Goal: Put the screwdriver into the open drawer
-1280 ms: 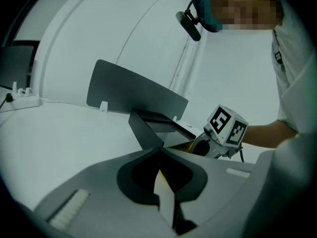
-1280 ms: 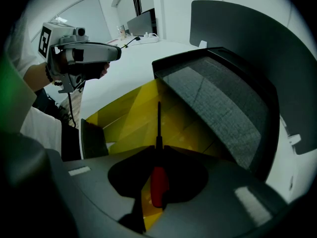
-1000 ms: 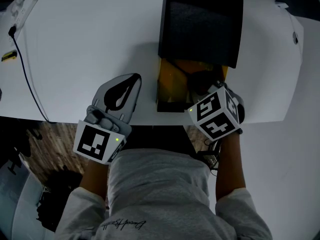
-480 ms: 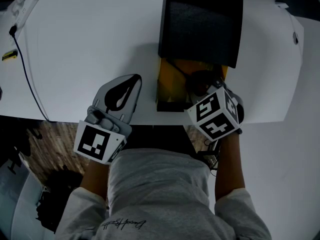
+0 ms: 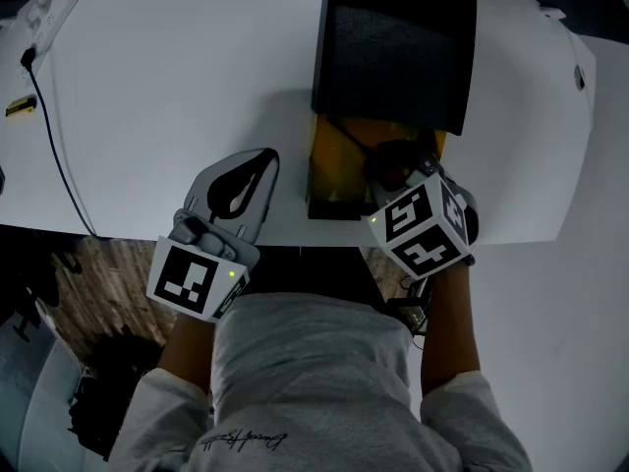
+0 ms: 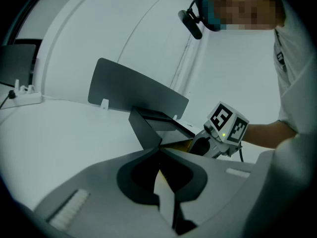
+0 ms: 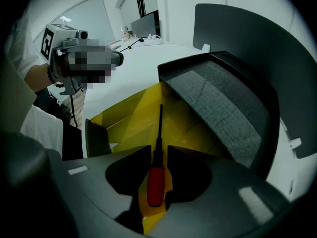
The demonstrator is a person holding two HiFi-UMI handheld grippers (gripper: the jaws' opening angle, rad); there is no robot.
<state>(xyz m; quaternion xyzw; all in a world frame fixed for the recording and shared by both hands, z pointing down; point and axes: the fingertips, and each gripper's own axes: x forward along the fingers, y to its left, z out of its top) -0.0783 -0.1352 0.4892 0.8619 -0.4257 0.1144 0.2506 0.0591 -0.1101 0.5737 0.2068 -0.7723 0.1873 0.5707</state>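
Spreading across the head view is a white table, with a black cable trailing over its left part; on its near edge stands a black drawer cabinet with a textured dark top; out of the cabinet's front, toward the person, juts the open yellow drawer, its inside bright and its dark front panel nearest the person. The left gripper rests on the table just left of the drawer, its jaws brought together at the tips with nothing between them. The right gripper points steeply down into the drawer, its marker cube over the drawer's near right corner; its jaws have just been opening and now stand apart, flanking the screwdriver without clamping it. The screwdriver lies inside the yellow drawer, its red handle toward the gripper between the two jaws, its thin black shaft reaching away along the drawer floor toward the cabinet.
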